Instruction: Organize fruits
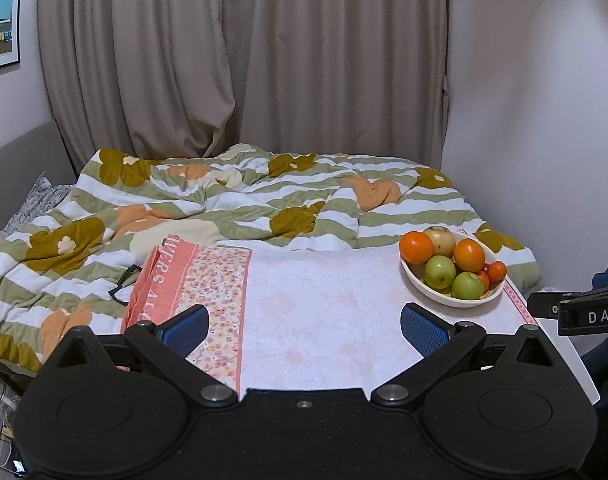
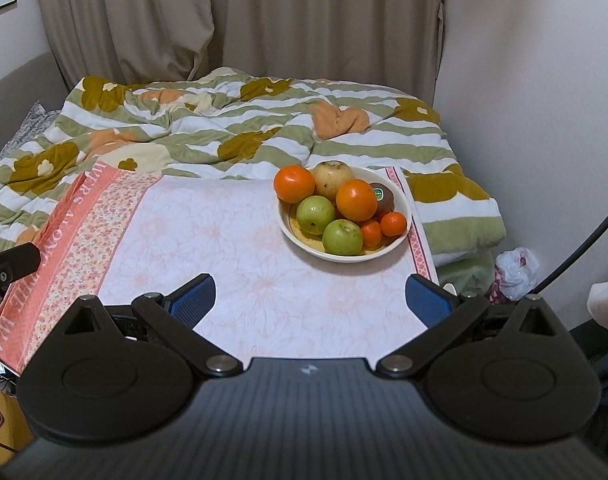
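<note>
The right claw (image 2: 310, 296), its blue-padded fingers spread wide and holding nothing, hovers low over the near edge of the surface (image 2: 232, 240), which is draped in a pale floral cloth with a salmon-pink border. The left claw (image 1: 304, 322) hangs just as wide and empty at the same edge. Farther out, toward the far right corner, sits the shallow cream ceramic bowl (image 2: 402, 196), where all the fruit in view is heaped: two large oranges (image 2: 356, 200), two green apples (image 2: 315, 214), a tan pear-like fruit (image 2: 333, 178), a brown kiwi (image 2: 384, 198) and small mandarins (image 2: 393, 224). No fruit lies loose on the cloth, which fits either fruit already gathered or fruit waiting to be sorted out. Beyond lies a bed with a striped flowered quilt (image 2: 244, 128).
</note>
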### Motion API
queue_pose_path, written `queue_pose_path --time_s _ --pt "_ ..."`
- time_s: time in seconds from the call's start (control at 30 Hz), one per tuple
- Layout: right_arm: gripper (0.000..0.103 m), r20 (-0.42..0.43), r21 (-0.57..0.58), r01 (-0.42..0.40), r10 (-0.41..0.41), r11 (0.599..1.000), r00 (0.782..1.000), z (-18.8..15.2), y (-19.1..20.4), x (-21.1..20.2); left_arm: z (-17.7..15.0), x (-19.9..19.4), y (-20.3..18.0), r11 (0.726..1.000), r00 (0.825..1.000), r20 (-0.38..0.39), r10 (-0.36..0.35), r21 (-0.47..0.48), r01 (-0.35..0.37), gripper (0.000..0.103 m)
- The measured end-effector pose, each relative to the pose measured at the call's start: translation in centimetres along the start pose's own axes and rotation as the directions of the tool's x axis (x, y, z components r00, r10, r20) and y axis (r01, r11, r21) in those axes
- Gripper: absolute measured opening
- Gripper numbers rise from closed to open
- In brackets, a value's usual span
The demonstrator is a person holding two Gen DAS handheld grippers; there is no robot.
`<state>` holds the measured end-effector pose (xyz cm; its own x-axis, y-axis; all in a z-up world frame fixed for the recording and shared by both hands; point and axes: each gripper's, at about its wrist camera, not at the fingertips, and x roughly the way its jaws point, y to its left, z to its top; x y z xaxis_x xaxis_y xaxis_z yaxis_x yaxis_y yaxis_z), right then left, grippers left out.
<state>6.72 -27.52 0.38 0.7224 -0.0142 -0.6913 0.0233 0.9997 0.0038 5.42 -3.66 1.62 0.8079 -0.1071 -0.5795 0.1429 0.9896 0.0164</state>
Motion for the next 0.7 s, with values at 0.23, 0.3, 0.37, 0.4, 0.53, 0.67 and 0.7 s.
queue_pose_path --time_s 0.23,0.3,0.37,0.4,0.53,0.67,0.7 --pt "0.103 -0.005 0.012 -0.01 0.01 1.0 1.0 -0.18 -0.14 0.16 0.09 0.04 -0.23 1.0 1.0 0.005 0.006 0.004 -0.006 0.103" --pt "0.103 -0.006 0.013 -0.011 0.011 1.0 1.0 -0.25 -0.15 0.23 0.12 0.18 -0.2 1.0 1.0 0.004 0.009 0.003 -0.009 0.103" --pt "0.103 -0.006 0.013 -0.011 0.011 1.0 1.0 -0.24 -0.15 0.23 0.13 0.22 -0.2 1.0 1.0 0.003 0.011 0.002 -0.011 0.103" --pt "0.103 -0.005 0.013 -0.012 0.012 1.0 1.0 -0.23 -0.15 0.23 0.11 0.19 -0.18 1.0 1.0 0.003 0.012 0.003 -0.012 0.103" --pt "0.103 -0.007 0.015 -0.012 0.013 1.0 1.0 -0.24 -0.04 0.38 0.11 0.15 -0.26 1.0 1.0 0.004 0.018 0.008 -0.018 0.103" --pt "0.103 -0.007 0.015 -0.015 0.015 1.0 1.0 -0.2 0.06 0.42 0.08 0.08 -0.25 1.0 1.0 0.007 0.025 0.015 -0.025 0.103" --pt "0.103 -0.008 0.014 -0.015 0.015 1.0 1.0 -0.17 0.22 0.48 0.07 0.1 -0.22 1.0 1.0 0.007 0.026 0.015 -0.026 0.103"
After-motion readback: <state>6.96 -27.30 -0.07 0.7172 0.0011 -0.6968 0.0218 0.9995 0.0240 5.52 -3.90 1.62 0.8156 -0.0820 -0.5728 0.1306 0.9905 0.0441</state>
